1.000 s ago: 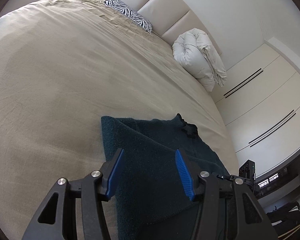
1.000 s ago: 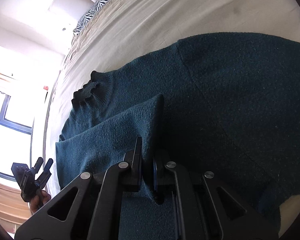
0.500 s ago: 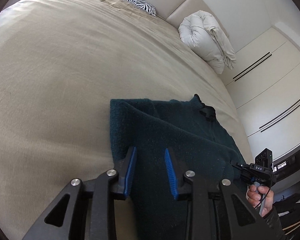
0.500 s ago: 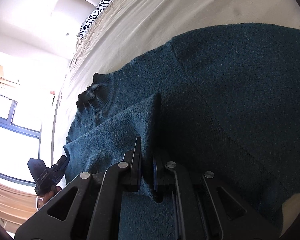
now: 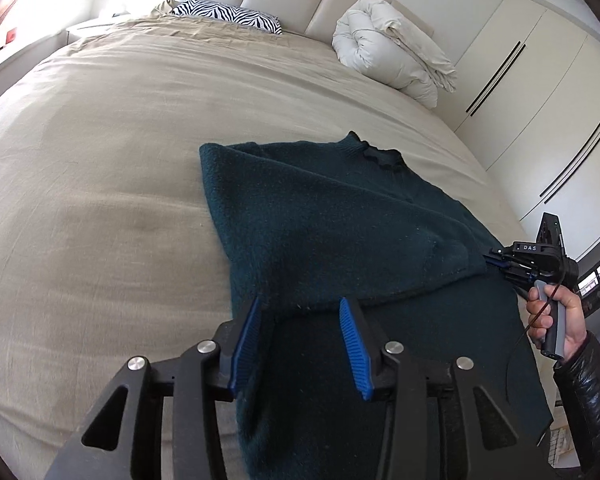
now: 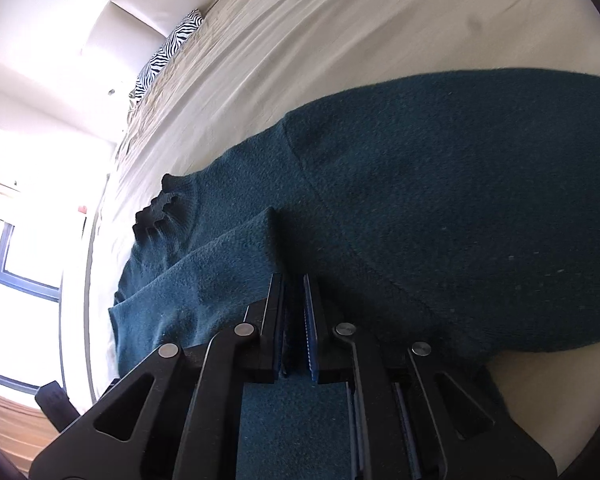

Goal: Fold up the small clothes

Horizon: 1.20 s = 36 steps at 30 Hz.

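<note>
Left gripper (image 5: pixel 300 312) reopened over sweater (image 5: pixel 320 220); right gripper (image 6: pixel 294 296) still pinching.

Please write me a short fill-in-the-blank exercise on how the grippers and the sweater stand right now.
1. The sweater lies on a ____ bedspread.
2. The right gripper is shut on a fold of the ____.
3. The left gripper stands ____ over the sweater's edge.
4. The pillow by the headboard has a ____ print.

Missing words: beige; sweater; open; zebra
</note>
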Motion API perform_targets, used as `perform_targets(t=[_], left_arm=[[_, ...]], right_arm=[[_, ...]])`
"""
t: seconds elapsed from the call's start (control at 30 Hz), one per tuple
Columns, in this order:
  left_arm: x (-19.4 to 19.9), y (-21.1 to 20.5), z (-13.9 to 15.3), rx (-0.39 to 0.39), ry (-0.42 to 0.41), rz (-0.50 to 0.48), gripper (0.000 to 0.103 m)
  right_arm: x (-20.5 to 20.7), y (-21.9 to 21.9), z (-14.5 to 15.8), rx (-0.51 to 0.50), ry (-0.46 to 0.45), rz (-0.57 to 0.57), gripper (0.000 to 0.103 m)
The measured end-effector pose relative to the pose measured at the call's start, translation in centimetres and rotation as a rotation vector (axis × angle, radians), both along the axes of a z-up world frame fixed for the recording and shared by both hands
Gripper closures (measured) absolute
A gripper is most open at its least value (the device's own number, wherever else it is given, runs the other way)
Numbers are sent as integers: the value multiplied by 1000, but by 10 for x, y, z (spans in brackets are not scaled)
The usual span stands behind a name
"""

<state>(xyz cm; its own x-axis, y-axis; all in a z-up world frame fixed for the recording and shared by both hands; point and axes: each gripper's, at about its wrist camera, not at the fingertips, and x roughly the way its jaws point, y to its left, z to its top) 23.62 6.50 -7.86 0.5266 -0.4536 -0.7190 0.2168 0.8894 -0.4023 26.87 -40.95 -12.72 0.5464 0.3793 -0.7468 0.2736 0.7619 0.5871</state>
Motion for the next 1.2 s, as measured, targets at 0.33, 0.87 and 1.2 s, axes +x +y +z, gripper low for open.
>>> perform_targets(t=[0.33, 0.87, 1.2], left_arm=[[-48, -61, 30, -80, -77, -89, 15], [-49, -115, 12, -283, 67, -74, 15], [-43, -108, 6, -306, 102, -51, 15]], right_arm=[[-122, -107, 29, -6, -115, -264, 50], [-248, -313, -31, 404, -204, -816, 33], [-208, -350, -27, 236, -139, -800, 94]])
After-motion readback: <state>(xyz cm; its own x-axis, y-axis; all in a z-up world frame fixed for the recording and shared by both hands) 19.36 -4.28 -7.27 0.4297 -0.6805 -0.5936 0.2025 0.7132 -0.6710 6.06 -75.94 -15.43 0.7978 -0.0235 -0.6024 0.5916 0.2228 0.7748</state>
